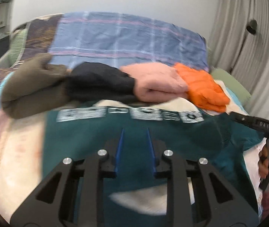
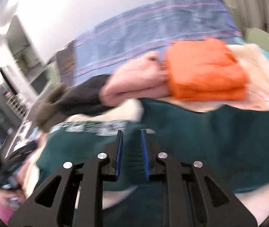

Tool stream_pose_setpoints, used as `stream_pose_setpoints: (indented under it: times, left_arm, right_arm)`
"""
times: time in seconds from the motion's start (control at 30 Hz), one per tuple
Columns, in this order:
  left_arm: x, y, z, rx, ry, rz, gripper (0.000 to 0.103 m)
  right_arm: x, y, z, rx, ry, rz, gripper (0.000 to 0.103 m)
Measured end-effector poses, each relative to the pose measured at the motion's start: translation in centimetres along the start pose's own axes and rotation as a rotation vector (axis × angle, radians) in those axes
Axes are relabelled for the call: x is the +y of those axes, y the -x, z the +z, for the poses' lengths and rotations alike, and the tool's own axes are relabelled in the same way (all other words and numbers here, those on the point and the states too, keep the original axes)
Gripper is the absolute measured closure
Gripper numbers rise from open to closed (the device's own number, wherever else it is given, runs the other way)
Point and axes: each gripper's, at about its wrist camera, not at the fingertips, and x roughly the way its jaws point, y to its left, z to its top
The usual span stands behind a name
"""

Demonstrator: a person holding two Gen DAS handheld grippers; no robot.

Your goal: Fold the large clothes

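Both views blurred. Left gripper (image 1: pixel 135 132) poised over a dark green garment (image 1: pixel 100 132), blue-padded jaws narrowly parted; green cloth visible in the gap, though whether pinched or merely lying beneath cannot be told. Right gripper (image 2: pixel 131 132) likewise above the same dark green garment (image 2: pixel 200 132), jaws narrowly parted, ribbed green fabric showing between them; pressing on it or not, unclear through the blur.

Garment spread flat on the bed, directly under and ahead of both pairs of jaws, its white printed lettering (image 1: pixel 130 114) just beyond the left jaws' tips and, in the right view, lettering (image 2: pixel 94 127) ahead and to the left of the right jaws. Cream bedding (image 1: pixel 17 160) peeking out beneath the garment on the near side and to the left.

Farther beyond the jaws, a row of folded clothes, each touching or overlapping its neighbour: olive-brown piece (image 1: pixel 32 87) far left, black piece (image 1: pixel 100 81) straight ahead, pink piece (image 1: pixel 157 83) ahead-right, orange piece (image 1: pixel 202 87) farther right. In the right view, orange piece (image 2: pixel 206 70) ahead-right, pink piece (image 2: pixel 136 83) straight ahead.

Behind the row, a blue checked cover (image 1: pixel 127 37). Off to the right of the left jaws, a hand (image 1: pixel 266 162) on the other gripper's black handle. Grey curtain (image 1: pixel 247 19) far right.
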Motion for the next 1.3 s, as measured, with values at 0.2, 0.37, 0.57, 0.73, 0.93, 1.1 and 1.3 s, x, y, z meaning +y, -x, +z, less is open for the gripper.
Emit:
stream_pose_setpoints:
  times: [0.2,0.37,0.57,0.73,0.93,1.1,1.3]
  left_arm:
    - [-2.8,-8.9,-5.1,0.157,-0.104,-0.025,0.076]
    - [-3.2,-8.3,-6.1,0.094,-0.126,-0.022,0.077]
    - [-3.8,-7.8,-6.4,0.059,-0.154,0.012,0.077]
    - [-4.0,-7.8,-6.5,0.054,-0.173,0.035,0.077]
    - [-4.1,-7.7,-6.6,0.050,-0.183,0.046,0.077]
    - [-4.1,-7.7,-6.6,0.050,-0.183,0.046,0.077]
    - [-4.1,-7.7,-6.6,0.050,-0.183,0.045,0.077]
  right_arm:
    - [-2.7,-7.9,-5.7,0.162,-0.009,-0.064,0.084]
    - [-2.4,-7.2,-6.3,0.142,0.034,-0.055,0.083]
    - [-2.7,-3.2,-5.7,0.066,0.017,-0.033,0.077]
    - [-8.1,4.6,-3.1,-0.124,-0.051,-0.156,0.045]
    - [-25.7,14.8,-2.9,-0.299,-0.564,-0.467,0.044]
    - [-34.6,18.8,-5.3,-0.336,-0.811,-0.623,0.038]
    - [-40.8,16.1,-7.1,-0.285,-0.961,-0.484,0.034]
